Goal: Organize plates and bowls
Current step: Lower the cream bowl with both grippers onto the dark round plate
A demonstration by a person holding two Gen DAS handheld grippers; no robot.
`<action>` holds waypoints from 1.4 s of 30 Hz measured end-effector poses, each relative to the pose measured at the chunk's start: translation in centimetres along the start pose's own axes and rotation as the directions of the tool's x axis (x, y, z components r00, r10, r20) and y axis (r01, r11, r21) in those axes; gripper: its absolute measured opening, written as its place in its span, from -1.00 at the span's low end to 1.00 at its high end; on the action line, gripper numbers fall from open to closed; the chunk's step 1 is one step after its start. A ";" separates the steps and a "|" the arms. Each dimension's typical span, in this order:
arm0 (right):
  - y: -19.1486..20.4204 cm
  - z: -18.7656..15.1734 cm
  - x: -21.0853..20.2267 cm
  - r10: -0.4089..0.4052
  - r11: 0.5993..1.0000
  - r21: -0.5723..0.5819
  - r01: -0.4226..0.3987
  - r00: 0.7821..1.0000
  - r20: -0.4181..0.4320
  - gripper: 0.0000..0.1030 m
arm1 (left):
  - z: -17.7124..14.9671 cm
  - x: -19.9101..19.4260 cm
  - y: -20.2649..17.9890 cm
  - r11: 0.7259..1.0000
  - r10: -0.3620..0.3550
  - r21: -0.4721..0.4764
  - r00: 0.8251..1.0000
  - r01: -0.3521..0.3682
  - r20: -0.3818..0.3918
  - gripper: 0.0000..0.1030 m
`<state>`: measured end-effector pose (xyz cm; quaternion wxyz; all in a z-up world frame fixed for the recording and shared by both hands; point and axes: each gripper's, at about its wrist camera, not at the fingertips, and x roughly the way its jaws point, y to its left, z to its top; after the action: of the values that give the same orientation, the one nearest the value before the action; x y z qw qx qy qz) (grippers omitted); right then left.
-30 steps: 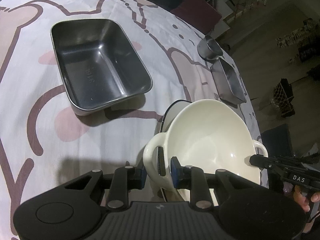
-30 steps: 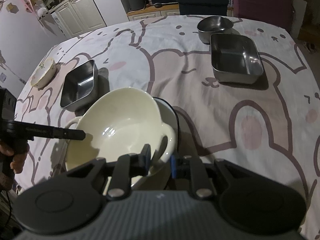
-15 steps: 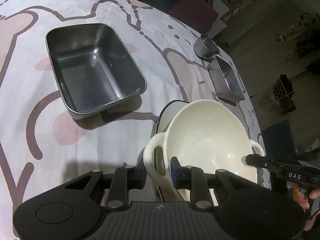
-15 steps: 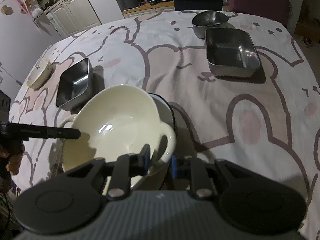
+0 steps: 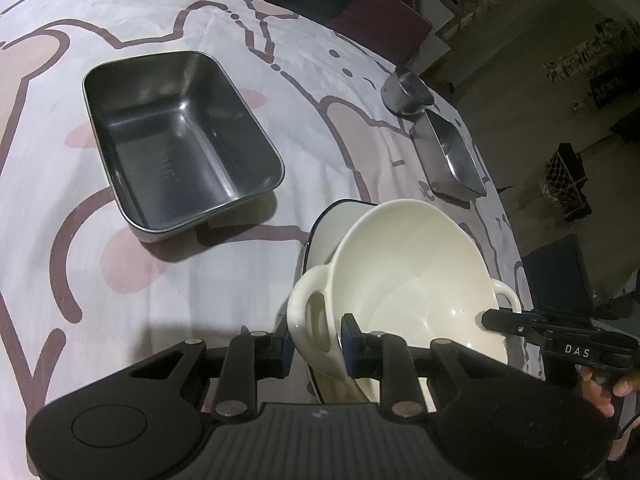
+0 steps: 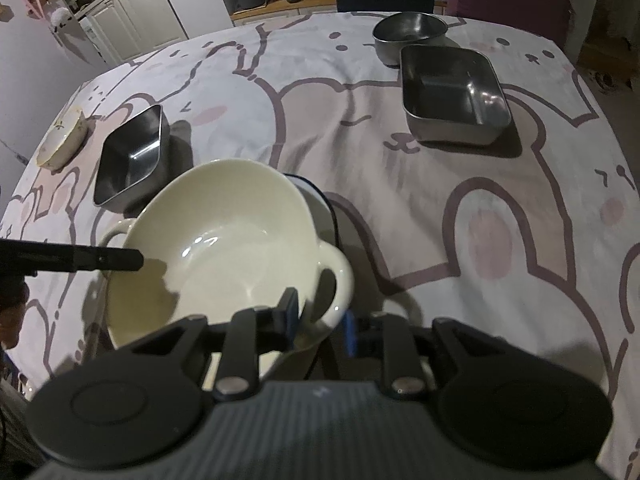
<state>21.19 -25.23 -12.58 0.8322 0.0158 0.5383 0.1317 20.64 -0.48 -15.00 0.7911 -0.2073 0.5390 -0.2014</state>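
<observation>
Holding the cream bowl (image 5: 408, 280) tilted over a blue-rimmed plate (image 5: 320, 232) near the table's (image 5: 48, 240) front edge, I have my left gripper (image 5: 316, 346) clamped on one handle; my right gripper's (image 6: 320, 316) jaws are opening around the other handle; a steel tray (image 5: 180, 136) sits beyond, another tray (image 6: 454, 94) and a steel bowl (image 6: 408, 32) farther off.
</observation>
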 end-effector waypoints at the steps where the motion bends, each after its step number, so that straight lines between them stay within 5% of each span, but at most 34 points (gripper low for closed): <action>1: 0.0 0.0 0.0 -0.002 1.000 0.000 0.002 1.000 -0.001 -0.45 | 0.0 0.0 -0.1 1.000 0.001 0.001 1.000 -0.001 0.000 -0.51; 42: -0.4 -0.1 1.4 0.002 0.999 0.048 0.000 1.000 -0.029 -0.33 | 0.2 -0.1 -1.1 0.996 0.054 0.075 0.999 -0.053 -0.010 -0.45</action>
<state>21.75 -25.34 -13.93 0.8236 0.0341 0.5534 0.1195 20.68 -1.34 -14.28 0.8000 -0.1621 0.5414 -0.2014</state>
